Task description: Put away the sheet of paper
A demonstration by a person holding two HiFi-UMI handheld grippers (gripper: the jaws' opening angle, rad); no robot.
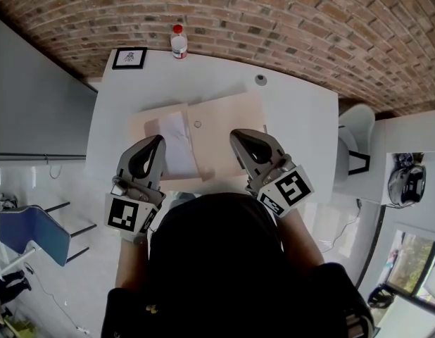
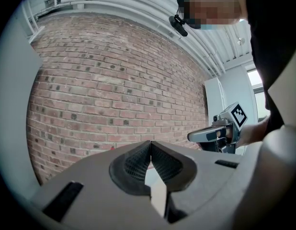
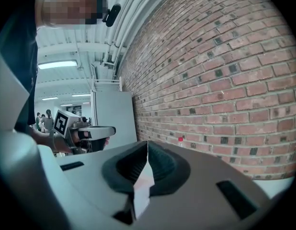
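**Both grippers shut and empty, paper on the open folder**

The sheet of paper (image 1: 178, 145) lies flat on the left half of an open tan folder (image 1: 228, 129), close to its fold, on the white table (image 1: 302, 125). The left gripper (image 1: 159, 141) and right gripper (image 1: 235, 134) are held side by side over the near part of the table, pointing toward the brick wall. In each gripper's own view the ribbed pads meet at the tips with nothing between them.

The only markings are the black-and-white square codes on the gripper cubes. At the far edge stands a bottle (image 1: 179, 42) with a red cap and a white label too small to read. Left of it lies a black-framed card (image 1: 129, 58) whose print cannot be made out.
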